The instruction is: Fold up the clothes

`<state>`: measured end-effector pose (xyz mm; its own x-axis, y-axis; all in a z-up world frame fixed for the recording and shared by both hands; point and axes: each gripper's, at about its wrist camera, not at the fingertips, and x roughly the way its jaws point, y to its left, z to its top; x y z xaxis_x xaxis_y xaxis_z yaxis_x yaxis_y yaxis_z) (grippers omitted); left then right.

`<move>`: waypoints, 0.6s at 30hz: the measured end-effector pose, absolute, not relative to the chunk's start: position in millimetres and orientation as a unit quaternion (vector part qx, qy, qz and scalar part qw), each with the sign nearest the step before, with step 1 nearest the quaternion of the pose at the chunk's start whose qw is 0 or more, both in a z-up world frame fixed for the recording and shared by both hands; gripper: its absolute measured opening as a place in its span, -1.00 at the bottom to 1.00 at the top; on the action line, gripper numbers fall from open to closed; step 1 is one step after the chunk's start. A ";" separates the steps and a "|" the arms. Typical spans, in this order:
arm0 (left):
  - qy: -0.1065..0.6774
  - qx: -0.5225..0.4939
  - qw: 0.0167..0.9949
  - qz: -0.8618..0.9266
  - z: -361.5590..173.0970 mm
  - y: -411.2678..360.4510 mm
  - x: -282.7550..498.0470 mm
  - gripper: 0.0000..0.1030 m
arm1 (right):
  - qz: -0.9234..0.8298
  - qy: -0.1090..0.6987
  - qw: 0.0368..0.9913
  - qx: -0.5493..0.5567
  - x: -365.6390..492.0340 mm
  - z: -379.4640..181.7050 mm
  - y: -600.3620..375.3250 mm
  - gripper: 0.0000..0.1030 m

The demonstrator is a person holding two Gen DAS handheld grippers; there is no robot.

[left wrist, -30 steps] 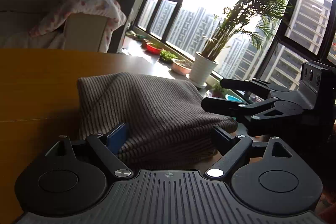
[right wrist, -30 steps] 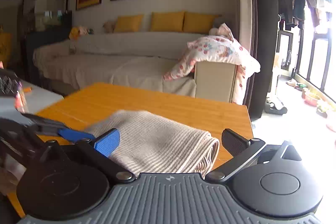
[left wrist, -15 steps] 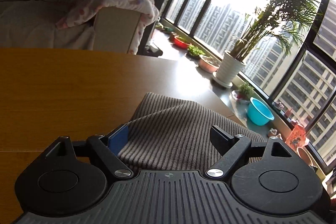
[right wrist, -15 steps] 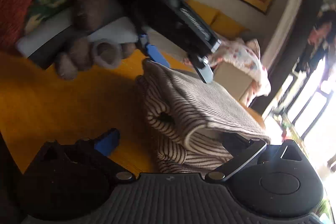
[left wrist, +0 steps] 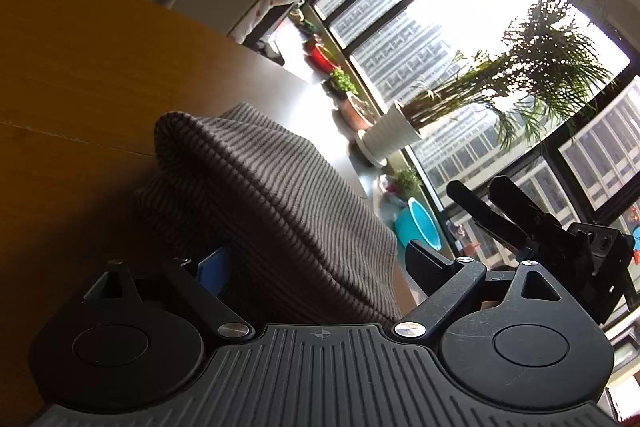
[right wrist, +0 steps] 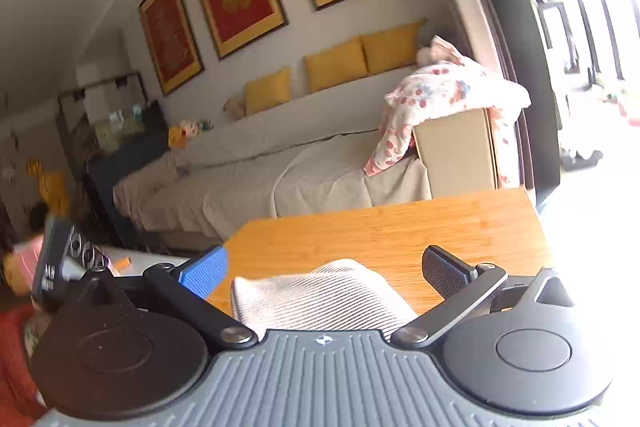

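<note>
Cut off at 3 o'clock by glare: far edge of orange wooden table (right wrist: pixel 400 227). Beyond it at 12 o'clock, long beige sofa (right wrist: pixel 280 183) under red framed pictures; by the windows, potted palm in a white ribbed pot (left wrist: pixel 394 139). Folded grey-striped knit garment (left wrist: pixel 272 211) on the table, near end hidden under both grippers. Left gripper (left wrist: pixel 316 267) spread wide, blue pad half buried in fabric. Right gripper (right wrist: pixel 324 267) wide apart above the folded garment, gripping nothing.
</note>
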<state>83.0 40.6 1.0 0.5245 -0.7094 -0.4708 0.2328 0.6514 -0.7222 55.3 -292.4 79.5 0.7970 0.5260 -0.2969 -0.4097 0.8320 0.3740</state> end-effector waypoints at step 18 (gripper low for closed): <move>0.361 -0.246 0.878 -0.198 11.3 60.0 120.0 0.36 | 0.170 0.251 0.953 -0.010 34.9 -3.1 -190.5 1.00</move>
<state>120.0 60.0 11.3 0.6615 -0.5248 -0.5357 0.1704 0.8008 -0.5741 34.9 -190.5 -3.1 0.8156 0.3195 -0.4825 -0.3293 0.9418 0.0671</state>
